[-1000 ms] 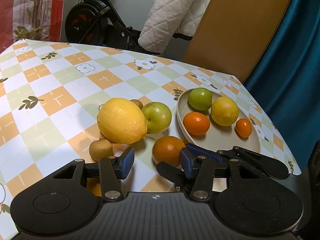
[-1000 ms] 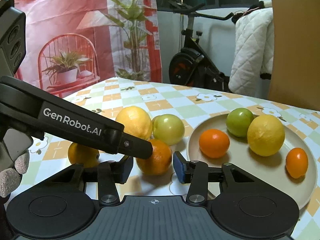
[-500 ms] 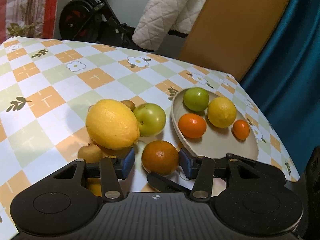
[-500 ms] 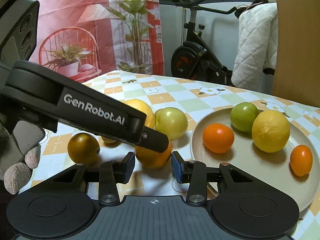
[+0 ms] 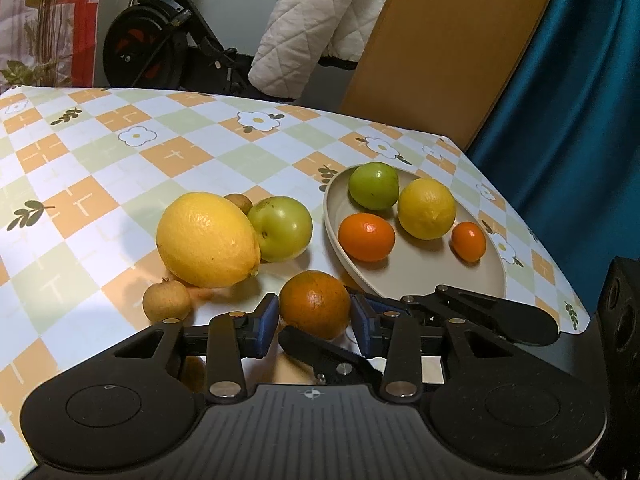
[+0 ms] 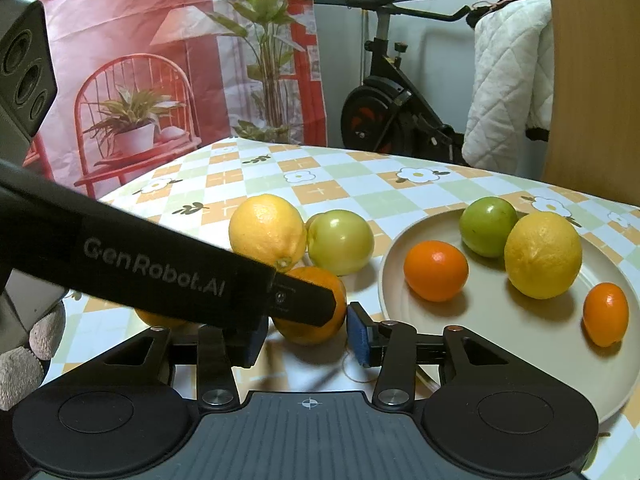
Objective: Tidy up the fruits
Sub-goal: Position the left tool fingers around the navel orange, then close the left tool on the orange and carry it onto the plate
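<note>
An orange point(image 5: 314, 306) rests on the checked tablecloth just left of the beige plate point(image 5: 420, 280). My left gripper point(image 5: 314, 322) reaches around it. Its jaws are closing, and both blue pads touch the orange's sides. In the right wrist view the orange point(image 6: 316, 332) lies just ahead of my right gripper point(image 6: 304, 340). That gripper's jaws are opening slightly, with a thin gap showing at the right pad. One left finger point(image 6: 180, 276) crosses in front and hides the other pad. The plate point(image 6: 500, 340) holds a green apple, a lemon and two oranges.
A big lemon point(image 5: 206, 240), a green apple point(image 5: 280, 228) and two small brown fruits point(image 5: 166, 300) lie left of the plate. Another orange point(image 6: 160, 320) sits half hidden behind the left finger. The table's right edge runs close beyond the plate. A gloved hand point(image 6: 24, 360) shows at the lower left.
My left gripper has come forward around the orange and its pads have narrowed onto it. In the right wrist view its finger has slid across the orange. The right gripper has stayed put.
</note>
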The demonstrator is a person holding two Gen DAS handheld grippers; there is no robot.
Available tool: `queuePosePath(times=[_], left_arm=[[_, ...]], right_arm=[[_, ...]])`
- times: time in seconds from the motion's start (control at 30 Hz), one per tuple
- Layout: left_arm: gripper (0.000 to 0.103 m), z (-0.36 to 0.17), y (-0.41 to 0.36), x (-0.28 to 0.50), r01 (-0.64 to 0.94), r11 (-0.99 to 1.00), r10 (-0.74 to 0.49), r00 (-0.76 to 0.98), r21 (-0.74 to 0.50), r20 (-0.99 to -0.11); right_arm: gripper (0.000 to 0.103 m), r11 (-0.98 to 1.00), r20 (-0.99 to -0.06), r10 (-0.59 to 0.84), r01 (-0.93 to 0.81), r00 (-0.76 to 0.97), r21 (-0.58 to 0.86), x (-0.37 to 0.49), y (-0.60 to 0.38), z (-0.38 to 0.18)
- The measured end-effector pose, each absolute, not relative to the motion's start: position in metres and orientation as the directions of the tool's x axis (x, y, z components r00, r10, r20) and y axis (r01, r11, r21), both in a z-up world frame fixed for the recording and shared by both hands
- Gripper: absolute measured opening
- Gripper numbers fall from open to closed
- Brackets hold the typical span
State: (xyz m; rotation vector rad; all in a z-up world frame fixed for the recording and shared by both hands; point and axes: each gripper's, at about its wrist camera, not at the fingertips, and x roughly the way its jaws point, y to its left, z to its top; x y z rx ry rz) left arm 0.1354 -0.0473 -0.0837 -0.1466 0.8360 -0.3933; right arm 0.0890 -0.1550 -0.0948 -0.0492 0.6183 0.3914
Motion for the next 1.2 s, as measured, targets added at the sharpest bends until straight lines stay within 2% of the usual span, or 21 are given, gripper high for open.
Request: queuePosePath(times=[0.5, 1.2], left_arm=[[0.041, -0.066, -0.053, 0.119, 0.288, 0.924, -0.382, 0.65, -0.253, -0.657], [0.044, -0.059, -0.111, 0.131, 0.396, 0.901, -0.405, 0.625, -0.176, -0.668]], right_arm=[[0.039, 0.926, -0.472, 0.35, -0.376, 0.809, 0.042, 0.071, -0.158, -0.086], [0.039, 0.971, -0.417, 0.239, -0.215, 0.877, 0.103, 0.061, -0.208, -0.083]])
